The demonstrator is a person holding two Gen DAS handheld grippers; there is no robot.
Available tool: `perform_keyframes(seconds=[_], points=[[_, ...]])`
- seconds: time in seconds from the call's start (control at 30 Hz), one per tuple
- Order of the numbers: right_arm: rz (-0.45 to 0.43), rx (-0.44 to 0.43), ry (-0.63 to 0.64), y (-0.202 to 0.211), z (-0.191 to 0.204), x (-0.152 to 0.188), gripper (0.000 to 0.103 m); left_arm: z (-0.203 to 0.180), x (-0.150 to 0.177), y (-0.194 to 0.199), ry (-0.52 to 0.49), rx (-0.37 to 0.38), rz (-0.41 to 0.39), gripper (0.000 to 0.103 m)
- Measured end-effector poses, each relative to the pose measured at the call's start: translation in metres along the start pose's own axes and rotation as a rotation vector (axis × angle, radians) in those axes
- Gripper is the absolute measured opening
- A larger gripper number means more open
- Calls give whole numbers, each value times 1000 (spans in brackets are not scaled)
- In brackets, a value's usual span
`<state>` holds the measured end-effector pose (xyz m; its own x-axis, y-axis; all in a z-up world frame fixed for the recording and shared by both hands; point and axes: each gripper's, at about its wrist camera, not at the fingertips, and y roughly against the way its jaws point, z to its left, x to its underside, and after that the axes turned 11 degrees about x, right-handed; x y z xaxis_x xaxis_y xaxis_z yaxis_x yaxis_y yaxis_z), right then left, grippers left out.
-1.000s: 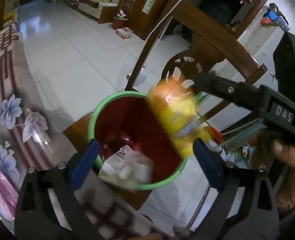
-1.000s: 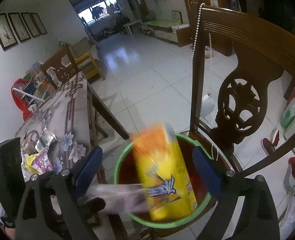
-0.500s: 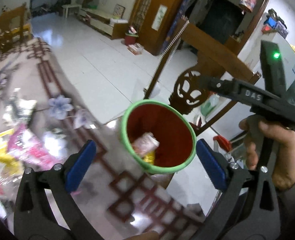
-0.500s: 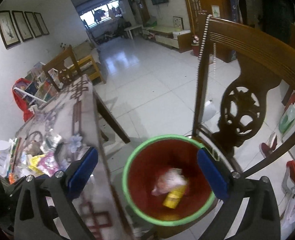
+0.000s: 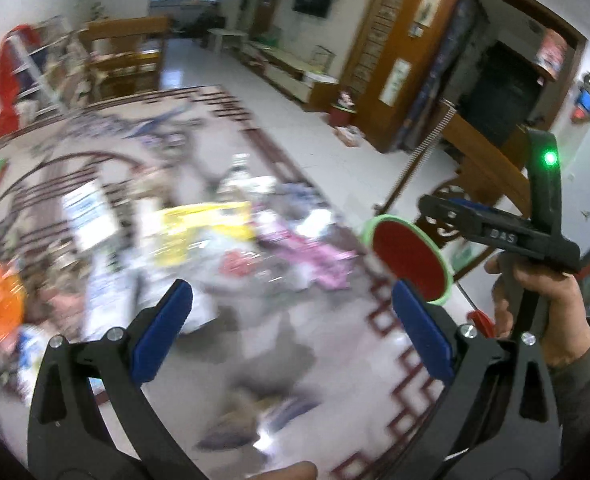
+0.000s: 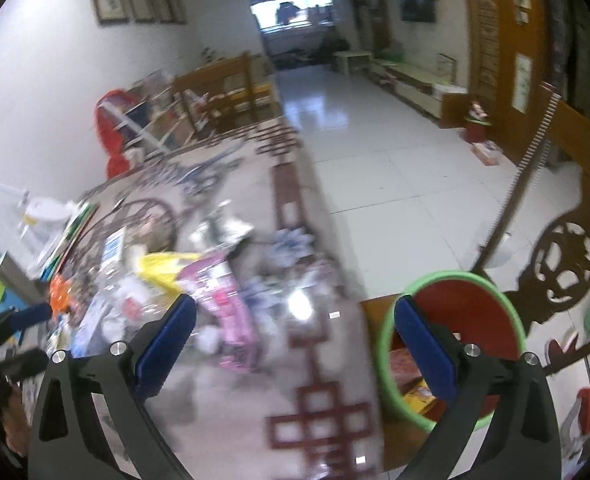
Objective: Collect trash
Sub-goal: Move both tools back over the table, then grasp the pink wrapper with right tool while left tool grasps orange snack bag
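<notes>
A blurred heap of wrappers lies on the flowered tablecloth: a yellow packet, a pink wrapper and an orange scrap. My left gripper hangs open over the cloth just short of the heap, nothing between its blue pads. My right gripper is open and empty over the table edge, its right pad in front of the red bin with the green rim. A yellow packet lies inside the bin. In the left wrist view the right gripper is held by a hand.
The bin stands on the seat of a carved wooden chair at the table's right edge. White tiled floor stretches beyond. Books and a white cup crowd the table's far left. A second wooden chair stands at the table's far end.
Both grippers have swung left, away from above the bin and over the table. The yellow packet and the white wrapper that were falling from them now lie in the bin.
</notes>
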<state>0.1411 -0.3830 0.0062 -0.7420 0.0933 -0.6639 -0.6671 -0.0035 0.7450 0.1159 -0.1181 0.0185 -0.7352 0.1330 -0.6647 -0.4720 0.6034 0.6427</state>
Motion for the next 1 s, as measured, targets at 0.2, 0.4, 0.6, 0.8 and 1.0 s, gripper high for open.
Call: perform_keyframes(seconds=[0.2, 0.4, 0.6, 0.8, 1.0], points=[[26, -25, 65, -11, 50, 9, 96, 60, 21, 58, 87, -85, -43, 98], [54, -28, 125, -28, 81, 10, 96, 122, 27, 91, 165, -206, -65, 98], [94, -20, 152, -59, 94, 4, 96, 189, 33, 97, 265, -303, -50, 98], [134, -21, 186, -89, 99, -1, 96, 245, 32, 86, 355, -368, -17, 98], [193, -34, 216, -116, 102, -1, 95, 271, 31, 63, 365, -385, 21, 98]])
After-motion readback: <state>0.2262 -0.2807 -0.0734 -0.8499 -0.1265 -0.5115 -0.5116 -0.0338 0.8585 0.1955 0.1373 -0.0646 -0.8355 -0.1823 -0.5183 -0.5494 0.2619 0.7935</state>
